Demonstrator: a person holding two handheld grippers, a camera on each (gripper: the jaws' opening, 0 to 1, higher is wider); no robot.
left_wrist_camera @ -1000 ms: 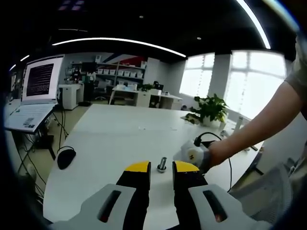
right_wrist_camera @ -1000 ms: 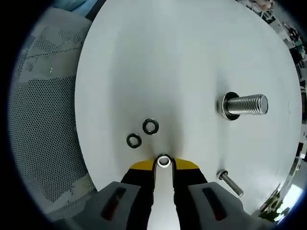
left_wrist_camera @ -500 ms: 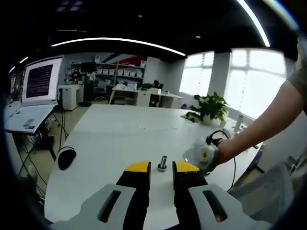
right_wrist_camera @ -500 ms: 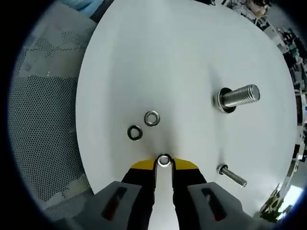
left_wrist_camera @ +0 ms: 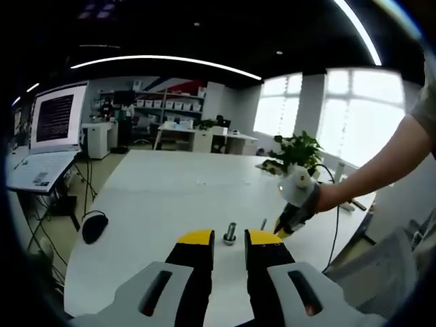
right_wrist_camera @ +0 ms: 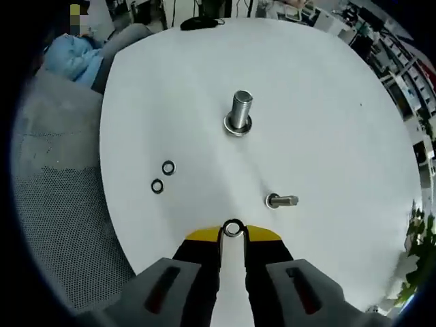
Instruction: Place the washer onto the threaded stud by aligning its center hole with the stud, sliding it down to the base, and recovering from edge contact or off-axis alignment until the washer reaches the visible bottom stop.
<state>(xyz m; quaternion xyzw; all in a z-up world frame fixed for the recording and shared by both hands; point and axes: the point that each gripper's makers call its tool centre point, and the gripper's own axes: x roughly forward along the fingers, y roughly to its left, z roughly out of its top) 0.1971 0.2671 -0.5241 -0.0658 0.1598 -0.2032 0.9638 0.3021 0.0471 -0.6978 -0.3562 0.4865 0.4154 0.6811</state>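
Right gripper (right_wrist_camera: 232,233): fingers nearly closed, pinching a washer (right_wrist_camera: 233,228) by its edge at the yellow tips, held above the white bench (right_wrist_camera: 327,122). Threaded stud (right_wrist_camera: 239,112) stands upright on the bench, a washer already at its base; well apart from the held washer. Smaller bolt (right_wrist_camera: 281,201) lies between gripper and stud. Two loose washers (right_wrist_camera: 163,176) lie side by side to the left.

Left gripper (left_wrist_camera: 229,240): fingers parted by a narrow gap, holding nothing. A small bolt (left_wrist_camera: 230,233) stands on the bench beyond them. Right gripper (left_wrist_camera: 291,204) visible at right, held in a person's hand (left_wrist_camera: 327,197).
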